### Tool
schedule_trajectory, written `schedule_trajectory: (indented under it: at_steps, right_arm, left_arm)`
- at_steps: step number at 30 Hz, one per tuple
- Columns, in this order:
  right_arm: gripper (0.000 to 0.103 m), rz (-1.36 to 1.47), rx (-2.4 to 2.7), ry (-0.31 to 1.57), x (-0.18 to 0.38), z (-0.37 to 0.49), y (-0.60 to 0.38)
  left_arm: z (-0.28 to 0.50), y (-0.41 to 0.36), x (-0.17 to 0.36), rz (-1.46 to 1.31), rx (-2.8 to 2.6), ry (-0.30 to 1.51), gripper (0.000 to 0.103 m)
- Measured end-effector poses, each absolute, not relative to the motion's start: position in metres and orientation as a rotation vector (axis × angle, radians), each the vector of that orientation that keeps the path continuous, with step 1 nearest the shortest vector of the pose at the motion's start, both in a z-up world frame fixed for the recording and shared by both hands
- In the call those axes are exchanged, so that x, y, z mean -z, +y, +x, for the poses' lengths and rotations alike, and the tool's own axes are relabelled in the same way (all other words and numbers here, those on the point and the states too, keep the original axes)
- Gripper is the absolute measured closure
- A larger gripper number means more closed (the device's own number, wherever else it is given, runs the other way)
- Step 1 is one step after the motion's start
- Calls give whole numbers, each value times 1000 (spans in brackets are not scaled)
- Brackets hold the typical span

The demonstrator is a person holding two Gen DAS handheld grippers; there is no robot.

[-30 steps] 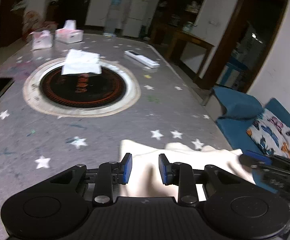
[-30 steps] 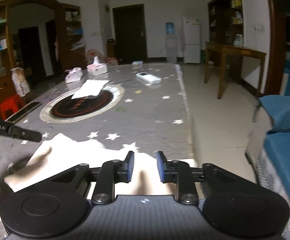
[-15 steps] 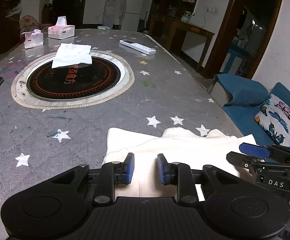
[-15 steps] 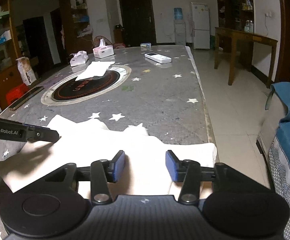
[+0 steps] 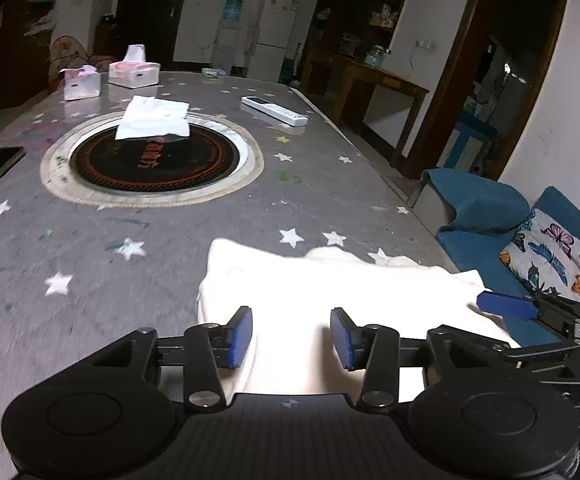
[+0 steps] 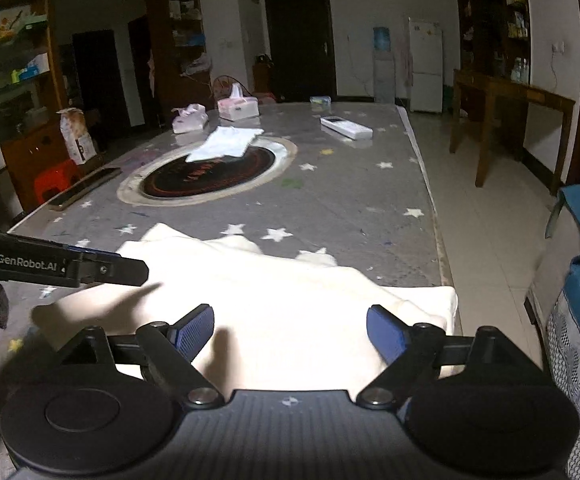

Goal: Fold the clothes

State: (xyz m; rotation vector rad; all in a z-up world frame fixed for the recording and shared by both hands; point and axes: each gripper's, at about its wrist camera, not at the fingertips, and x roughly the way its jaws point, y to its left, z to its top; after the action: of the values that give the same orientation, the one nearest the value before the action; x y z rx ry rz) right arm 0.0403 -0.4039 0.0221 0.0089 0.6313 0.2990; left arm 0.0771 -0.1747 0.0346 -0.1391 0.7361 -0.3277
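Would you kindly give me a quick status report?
Left gripper and right gripper opening over cream garment. Garment flat at table edge. Nothing in the way.

— What's the cloth like?

— A cream garment [image 6: 290, 304], plain and soft, folded into a broad flat slab (over-bright under the light, so no seams can be read).

— Where does it lie?

— At the near end of the grey star-patterned table [image 6: 349, 200], one corner reaching the table's right edge; small rumpled bumps rise along its far side.
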Motion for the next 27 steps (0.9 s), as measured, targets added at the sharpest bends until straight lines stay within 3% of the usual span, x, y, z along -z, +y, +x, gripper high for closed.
schedule_trajectory:
  at_steps: [3,16,24,27]
  right_arm:
    - [0,11,-302,600,-29,21,-400]
    - [0,-43,-200,522,-35,-47,-373]
    - [0,7,-175,520,-33,-76,-366]
    - [0,28,-173,526,-31,-86,-364]
  left_arm:
    - [59,-171,-38,-146,315,724,49]
    - [-7,-163,-53,-96,341,674,23]
    - [-36,-153,-55,-84,341,638,1]
    - [-45,-149,-56,-85,357,625,0]
